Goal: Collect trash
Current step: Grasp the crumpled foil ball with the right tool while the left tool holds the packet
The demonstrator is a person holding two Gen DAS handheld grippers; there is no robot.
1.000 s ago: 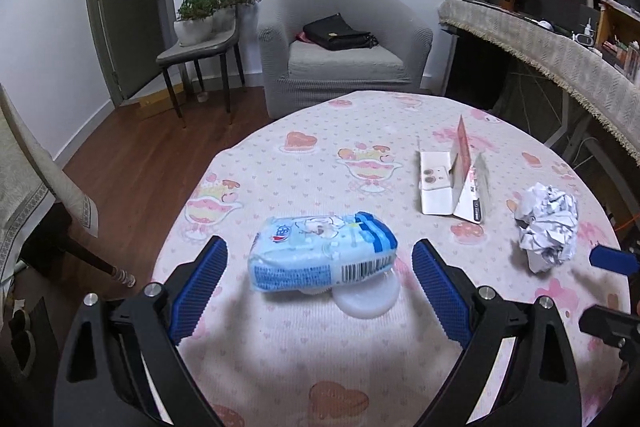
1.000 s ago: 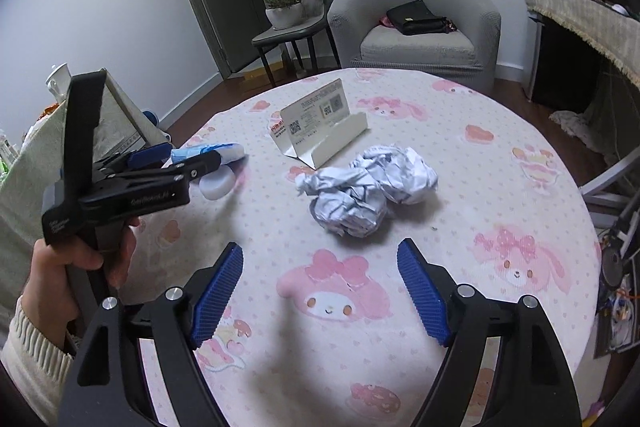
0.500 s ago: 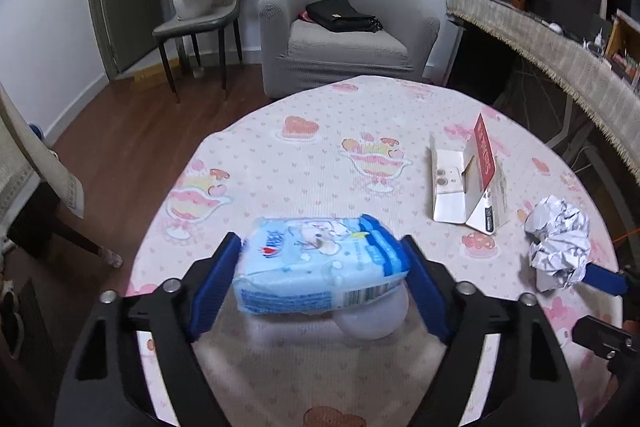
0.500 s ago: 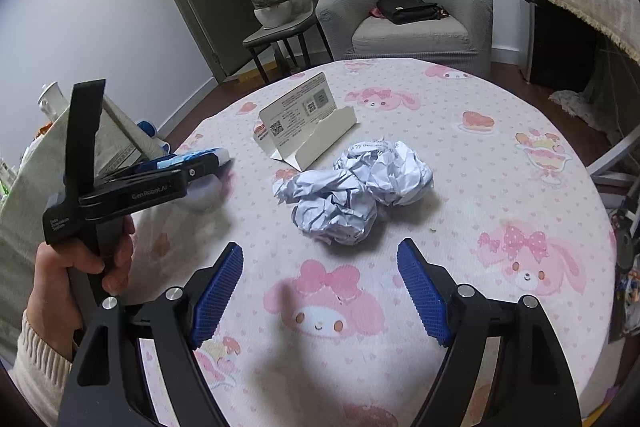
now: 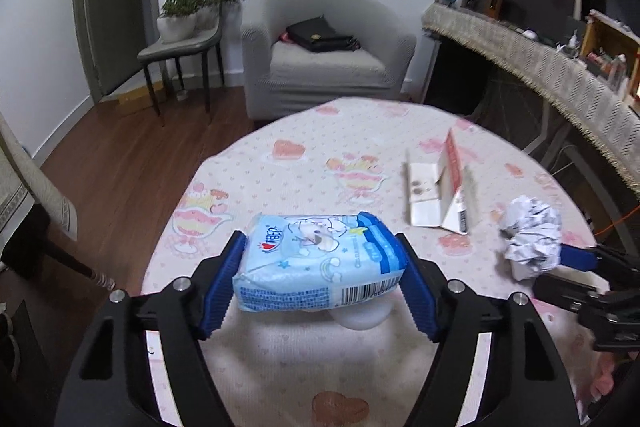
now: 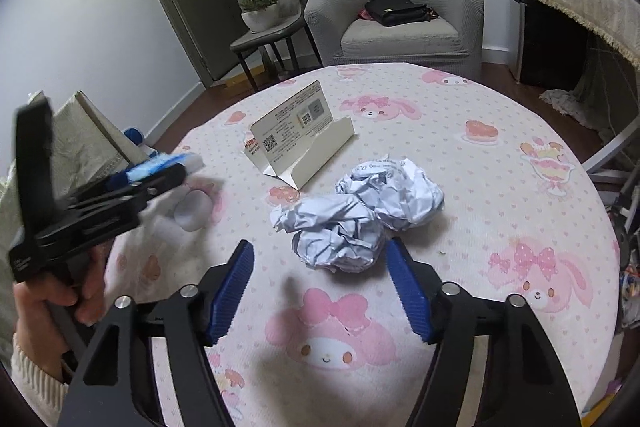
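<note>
**Blue jaws closing on two pieces of trash**

Blue ribbed pads of the left gripper (image 5: pixel 320 291) press both short ends of a soft blue packet (image 5: pixel 318 265), which bulges slightly between them and looks lifted just clear of the cloth. The end-on hold probably suits a limp packet, since its length fills the span. The jaws stand about two-thirds apart and are closing a little further onto the packet. Beneath and just behind it, a small white lid (image 5: pixel 362 315) lies on the counter (image 5: pixel 280 367), untouched.

The right gripper (image 6: pixel 320 287) points down at a ball of crumpled paper (image 6: pixel 338 237) lying on the counter. Its jaws are closing with the near end of the ball between them; the right pad seems to brush the paper, while the left pad stands clear, so nothing is gripped yet. A second paper ball (image 6: pixel 394 193) touches the first on its far side, so a pinch may shift both.

Farther back, a folded white card box (image 6: pixel 300 139) stands opened on the cloth, well apart from both grippers. Beyond the counter's edge sit a grey armchair (image 6: pixel 400 23) carrying a black bag (image 6: pixel 396 9), and a chair bearing potted plants (image 6: pixel 272 7).

No bin or bag for the trash is visible.
</note>
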